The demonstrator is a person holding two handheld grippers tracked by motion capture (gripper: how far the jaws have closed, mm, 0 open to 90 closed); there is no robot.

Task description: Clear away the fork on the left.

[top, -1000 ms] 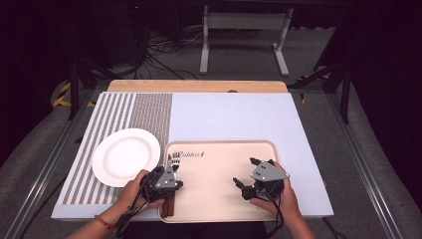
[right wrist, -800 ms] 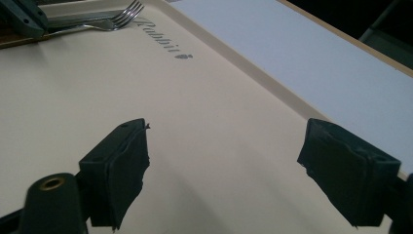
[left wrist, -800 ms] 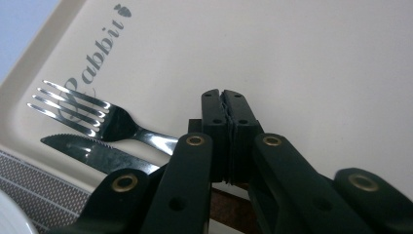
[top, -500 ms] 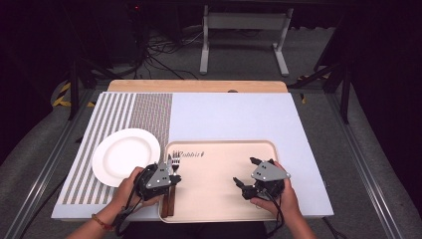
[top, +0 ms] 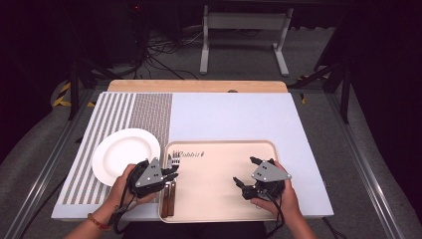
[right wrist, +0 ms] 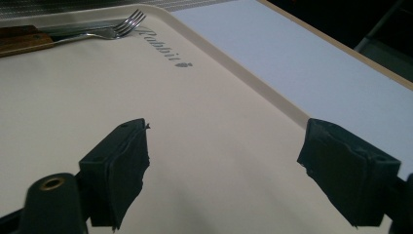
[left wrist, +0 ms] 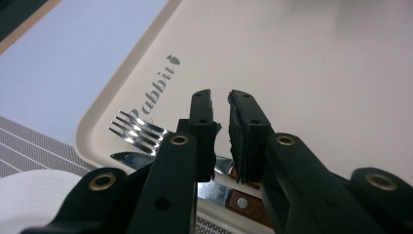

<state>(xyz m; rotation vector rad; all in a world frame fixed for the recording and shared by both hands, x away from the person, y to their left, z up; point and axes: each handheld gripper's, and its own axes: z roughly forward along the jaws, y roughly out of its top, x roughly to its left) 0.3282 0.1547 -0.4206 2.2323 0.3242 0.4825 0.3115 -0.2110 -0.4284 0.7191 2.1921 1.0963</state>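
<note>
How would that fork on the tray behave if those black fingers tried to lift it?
The fork looks like shiny metal with a wooden handle, so probably stiff, not floppy. Its polished tines could slip between the fingers. It lies flat on the smooth tray, close beside a knife, so it would more likely slide than roll, and may nudge the knife.

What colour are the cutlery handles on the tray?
Brown wood, with metal rivets; the handles show best in the left gripper view.

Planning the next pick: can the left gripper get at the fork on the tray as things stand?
Probably yes. The left gripper hovers right above the fork and knife at the tray's left edge; nothing covers them, but they lie close together.
</note>
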